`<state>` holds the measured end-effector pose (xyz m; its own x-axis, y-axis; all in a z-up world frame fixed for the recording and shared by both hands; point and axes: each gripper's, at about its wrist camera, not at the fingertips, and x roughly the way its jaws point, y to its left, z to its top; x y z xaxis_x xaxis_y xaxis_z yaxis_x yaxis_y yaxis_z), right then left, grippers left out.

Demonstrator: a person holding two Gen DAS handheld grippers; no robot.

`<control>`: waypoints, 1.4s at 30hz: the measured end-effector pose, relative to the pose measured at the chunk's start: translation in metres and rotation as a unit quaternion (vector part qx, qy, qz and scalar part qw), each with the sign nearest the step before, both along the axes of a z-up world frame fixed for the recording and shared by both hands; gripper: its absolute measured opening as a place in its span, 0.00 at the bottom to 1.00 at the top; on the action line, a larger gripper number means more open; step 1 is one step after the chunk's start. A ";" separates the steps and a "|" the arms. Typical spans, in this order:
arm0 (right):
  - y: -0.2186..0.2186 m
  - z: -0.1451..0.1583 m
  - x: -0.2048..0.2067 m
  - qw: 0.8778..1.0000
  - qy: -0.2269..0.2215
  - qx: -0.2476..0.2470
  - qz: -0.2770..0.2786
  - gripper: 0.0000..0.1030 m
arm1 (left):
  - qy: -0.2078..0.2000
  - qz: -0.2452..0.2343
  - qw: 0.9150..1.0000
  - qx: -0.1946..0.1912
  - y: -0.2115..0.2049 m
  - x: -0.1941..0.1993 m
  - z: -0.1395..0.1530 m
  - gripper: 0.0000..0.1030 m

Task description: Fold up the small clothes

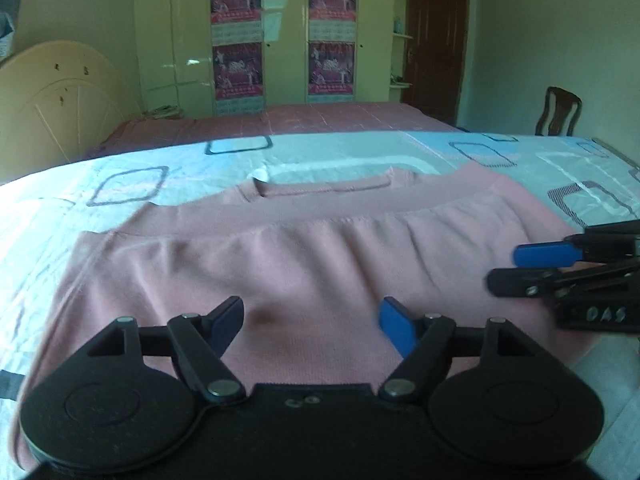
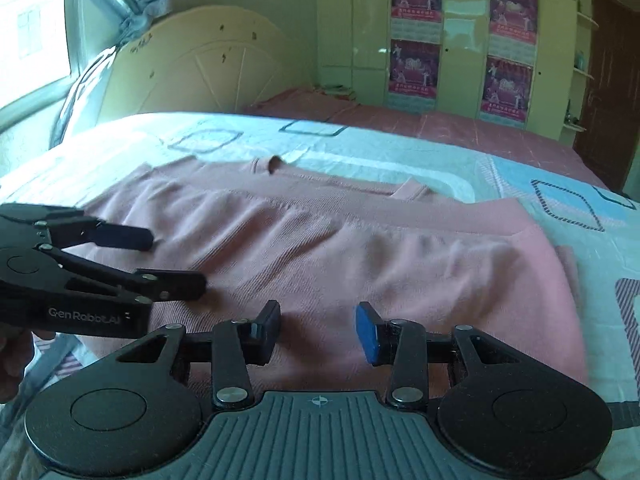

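A pink knit garment (image 1: 304, 264) lies on the bed, its lower part folded up over its upper part, the neckline at the far side. It also shows in the right wrist view (image 2: 360, 248). My left gripper (image 1: 312, 320) is open and empty just above the garment's near edge. My right gripper (image 2: 318, 330) is open and empty over the near edge too. The right gripper enters the left wrist view at the right (image 1: 504, 268), jaws apart. The left gripper shows at the left of the right wrist view (image 2: 176, 260), jaws apart.
The garment lies on a light blue patterned bedsheet (image 1: 352, 152). Beyond it are a pink-covered bed (image 1: 320, 120), a cream headboard (image 2: 192, 60), a wardrobe with posters (image 1: 280, 32), a dark door (image 1: 436, 40) and a chair (image 1: 558, 112). A window with curtain is at the left (image 2: 36, 32).
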<state>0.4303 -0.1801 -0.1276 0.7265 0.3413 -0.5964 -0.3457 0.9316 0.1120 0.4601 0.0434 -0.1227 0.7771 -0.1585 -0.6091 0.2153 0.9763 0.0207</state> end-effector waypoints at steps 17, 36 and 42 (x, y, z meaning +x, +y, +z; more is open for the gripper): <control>-0.075 0.002 -0.033 0.996 0.029 -0.021 -0.076 0.39 | 0.024 0.098 0.995 0.012 0.085 -0.031 -0.008 0.75; 0.045 -0.011 -0.059 0.998 0.046 -0.041 0.022 0.39 | 0.049 0.025 0.998 0.003 -0.005 -0.055 -0.016 0.77; -0.024 -0.010 -0.056 0.995 0.061 -0.044 -0.063 0.39 | 0.046 0.090 0.995 0.001 0.064 -0.062 -0.015 0.83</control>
